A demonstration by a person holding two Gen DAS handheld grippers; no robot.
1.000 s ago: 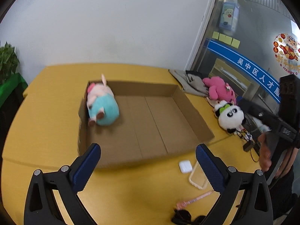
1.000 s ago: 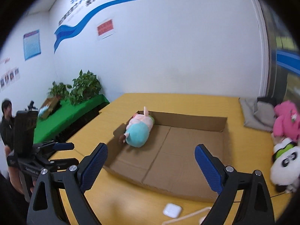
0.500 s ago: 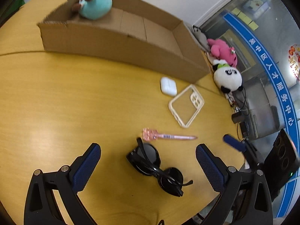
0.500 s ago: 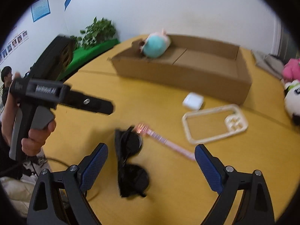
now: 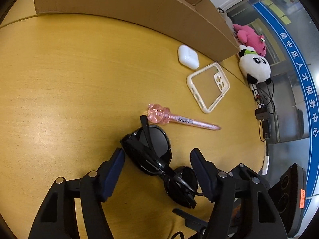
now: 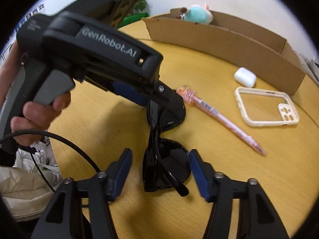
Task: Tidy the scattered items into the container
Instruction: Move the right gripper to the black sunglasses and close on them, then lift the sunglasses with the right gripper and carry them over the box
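Inside, cardboard box point(image 6: 229, 39) holds one plush toy point(image 6: 197, 16) (teal-bodied).

I see lots of bare bench point(image 5: 65, 83) on the left. The pen point(image 5: 179, 119) and the box point(image 5: 139, 10) wall block my way ahead.
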